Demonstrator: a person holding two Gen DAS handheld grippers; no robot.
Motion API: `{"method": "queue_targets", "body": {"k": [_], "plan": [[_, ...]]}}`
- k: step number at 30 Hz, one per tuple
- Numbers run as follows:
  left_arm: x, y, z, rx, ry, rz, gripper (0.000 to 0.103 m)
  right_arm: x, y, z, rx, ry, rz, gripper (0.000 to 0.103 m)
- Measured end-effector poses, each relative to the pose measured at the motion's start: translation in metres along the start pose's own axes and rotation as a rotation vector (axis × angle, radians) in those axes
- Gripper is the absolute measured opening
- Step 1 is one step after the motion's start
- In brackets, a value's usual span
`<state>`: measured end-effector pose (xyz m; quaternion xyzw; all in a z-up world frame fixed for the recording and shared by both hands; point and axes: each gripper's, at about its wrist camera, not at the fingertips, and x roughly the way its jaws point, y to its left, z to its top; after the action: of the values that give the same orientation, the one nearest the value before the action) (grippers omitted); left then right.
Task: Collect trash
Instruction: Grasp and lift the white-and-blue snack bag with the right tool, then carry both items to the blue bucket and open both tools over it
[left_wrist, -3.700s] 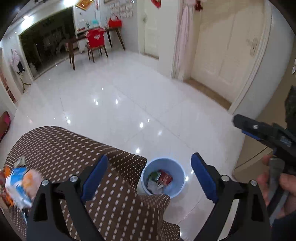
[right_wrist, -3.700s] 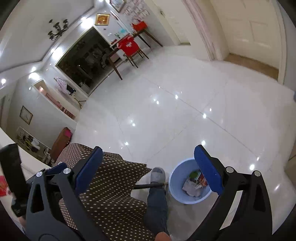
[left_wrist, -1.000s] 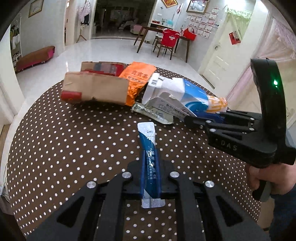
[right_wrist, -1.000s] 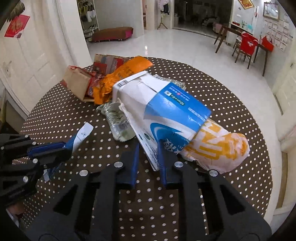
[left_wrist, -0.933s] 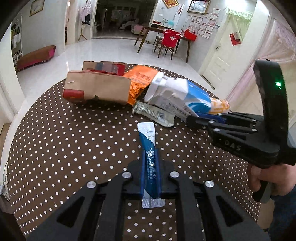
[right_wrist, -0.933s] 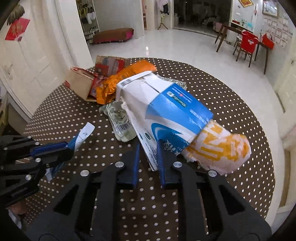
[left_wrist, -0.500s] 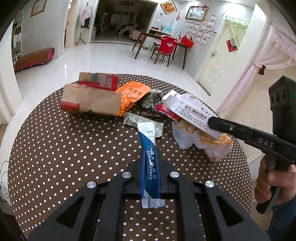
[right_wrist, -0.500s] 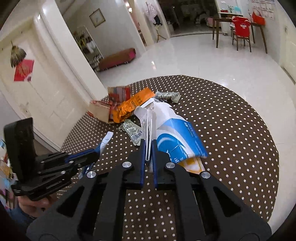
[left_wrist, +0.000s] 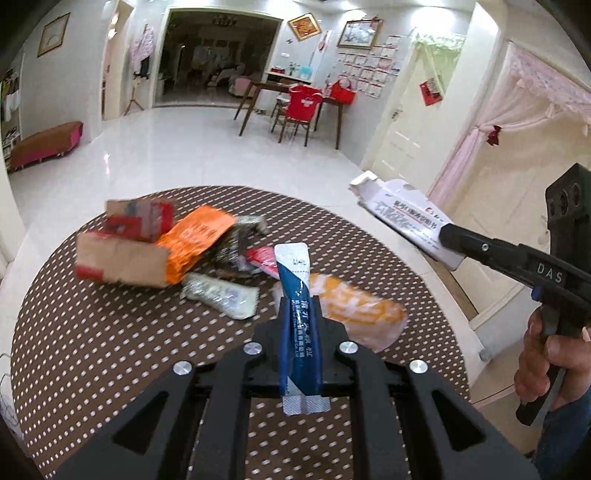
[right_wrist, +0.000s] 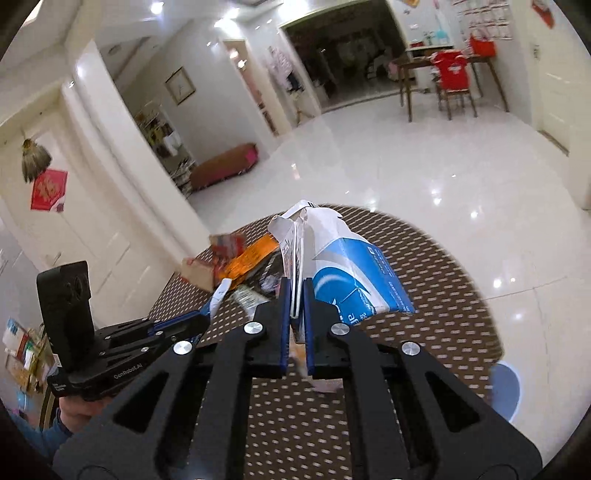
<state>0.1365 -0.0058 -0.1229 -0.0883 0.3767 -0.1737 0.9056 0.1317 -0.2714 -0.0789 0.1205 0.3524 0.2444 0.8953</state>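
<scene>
My left gripper (left_wrist: 300, 310) is shut on a long blue and white sachet (left_wrist: 295, 295), held above the round table with the brown dotted cloth (left_wrist: 92, 350). To its right, my right gripper (left_wrist: 448, 236) is shut on a flattened white and blue carton (left_wrist: 402, 214), lifted clear of the table. In the right wrist view the carton (right_wrist: 343, 266) sticks up between the pads of the right gripper (right_wrist: 295, 295), and the left gripper (right_wrist: 199, 317) with the sachet (right_wrist: 218, 295) is at the left. A blue bin (right_wrist: 506, 387) shows on the floor at the right edge.
Trash on the table: a brown paper box (left_wrist: 122, 258), an orange wrapper (left_wrist: 199, 236), a clear wrapper (left_wrist: 221, 295), a red packet (left_wrist: 262, 258) and an orange and white bag (left_wrist: 358, 306). A glossy white floor surrounds the table; a person's hand (left_wrist: 546, 354) holds the right gripper.
The right jaws closed on the carton and lifted it up and off to the right, uncovering the orange and white bag. The left gripper rose with the sachet.
</scene>
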Motion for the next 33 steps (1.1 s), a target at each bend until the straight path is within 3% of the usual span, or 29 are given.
{"method": "queue_targets", "body": {"k": [10, 24, 25, 26, 27, 28, 31, 33], "plan": [[0.024, -0.059, 0.014, 0.078, 0.018, -0.082, 0.010, -0.064, -0.107, -0.015, 0.187, -0.042, -0.186, 0.007], [0.086, -0.150, 0.015, 0.196, 0.121, -0.191, 0.010, -0.023, -0.262, -0.094, 0.538, 0.133, -0.351, 0.009], [0.093, -0.160, 0.016, 0.209, 0.132, -0.202, 0.010, -0.024, -0.267, -0.097, 0.550, 0.133, -0.355, 0.012], [0.096, -0.164, 0.015, 0.216, 0.138, -0.208, 0.010, -0.027, -0.274, -0.101, 0.576, 0.128, -0.360, 0.032], [0.101, -0.171, 0.014, 0.226, 0.146, -0.217, 0.010, -0.030, -0.278, -0.103, 0.591, 0.119, -0.366, 0.067], [0.106, -0.178, 0.013, 0.235, 0.155, -0.226, 0.010, -0.032, -0.278, -0.104, 0.599, 0.105, -0.371, 0.074], [0.123, -0.201, 0.011, 0.264, 0.184, -0.258, 0.010, -0.050, -0.279, -0.102, 0.609, 0.057, -0.368, 0.076], [0.137, -0.220, 0.011, 0.289, 0.204, -0.284, 0.010, -0.066, -0.278, -0.101, 0.602, 0.022, -0.392, 0.086]]}}
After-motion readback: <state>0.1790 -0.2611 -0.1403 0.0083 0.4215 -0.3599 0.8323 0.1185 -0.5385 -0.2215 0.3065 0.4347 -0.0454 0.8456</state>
